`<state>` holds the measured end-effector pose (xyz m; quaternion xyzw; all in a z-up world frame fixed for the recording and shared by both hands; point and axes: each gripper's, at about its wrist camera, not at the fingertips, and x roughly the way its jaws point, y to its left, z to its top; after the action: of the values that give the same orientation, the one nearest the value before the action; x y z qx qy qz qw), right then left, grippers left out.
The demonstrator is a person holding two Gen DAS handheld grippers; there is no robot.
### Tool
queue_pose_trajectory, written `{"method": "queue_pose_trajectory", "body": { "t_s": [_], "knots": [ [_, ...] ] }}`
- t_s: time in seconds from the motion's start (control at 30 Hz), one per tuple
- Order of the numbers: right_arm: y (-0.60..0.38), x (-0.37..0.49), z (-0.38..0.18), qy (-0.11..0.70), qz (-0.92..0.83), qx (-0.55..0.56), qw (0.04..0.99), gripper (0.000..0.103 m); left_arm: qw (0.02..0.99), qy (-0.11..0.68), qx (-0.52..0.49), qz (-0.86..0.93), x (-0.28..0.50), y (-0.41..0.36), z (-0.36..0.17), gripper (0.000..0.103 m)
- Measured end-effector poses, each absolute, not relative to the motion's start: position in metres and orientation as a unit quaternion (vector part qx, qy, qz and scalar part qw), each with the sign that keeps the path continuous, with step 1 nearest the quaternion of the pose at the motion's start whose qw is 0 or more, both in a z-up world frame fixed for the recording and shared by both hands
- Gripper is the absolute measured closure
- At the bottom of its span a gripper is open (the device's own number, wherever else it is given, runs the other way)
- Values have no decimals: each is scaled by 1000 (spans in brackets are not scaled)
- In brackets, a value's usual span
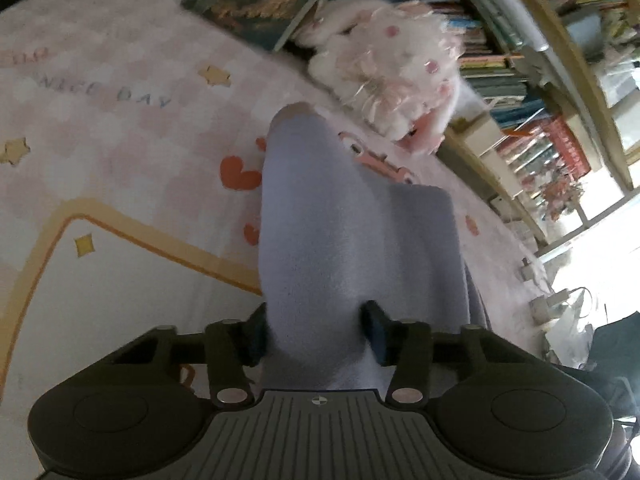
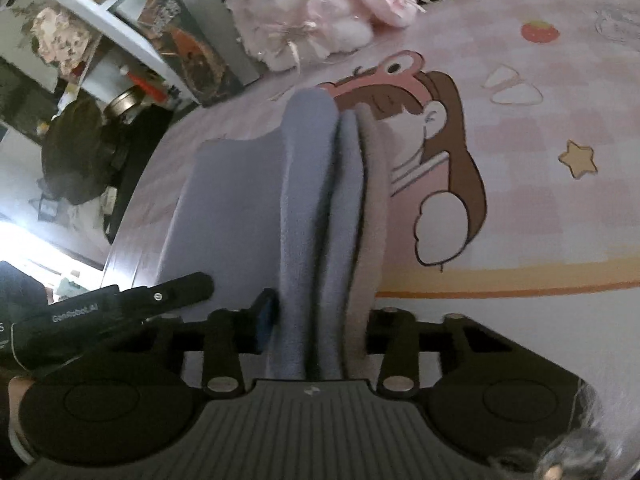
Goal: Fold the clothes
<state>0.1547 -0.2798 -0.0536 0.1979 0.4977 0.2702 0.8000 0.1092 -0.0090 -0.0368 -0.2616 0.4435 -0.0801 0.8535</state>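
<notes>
The lavender-blue garment [image 1: 352,240] is bunched into upright folds above a pink printed bed cover [image 1: 120,128]. The left hand-held gripper [image 1: 316,332] pinches one bundle of the fabric between its pads. The right hand-held gripper [image 2: 316,320] clamps several stacked layers [image 2: 320,208]; its right finger is hidden behind the cloth. A white-and-pink plush toy [image 1: 392,76] lies on the cover beyond the garment. Shelves packed with books [image 1: 520,92] stand alongside the bed.
</notes>
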Motion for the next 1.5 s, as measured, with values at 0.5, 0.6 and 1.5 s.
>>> {"method": "queue_pose_trajectory", "body": {
  "t_s": [0.5,0.6,1.5],
  "knots": [
    [-308,108,19,392,299,214,843,78,892,367,-235,-119,83,-33,27,61],
    [-315,106,23,385,299,220,845,78,893,361,-236,-126,81,-36,31,61],
    [-348,84,27,369,273,261,849,78,888,370,-219,-165,85,-57,40,61]
  ]
}}
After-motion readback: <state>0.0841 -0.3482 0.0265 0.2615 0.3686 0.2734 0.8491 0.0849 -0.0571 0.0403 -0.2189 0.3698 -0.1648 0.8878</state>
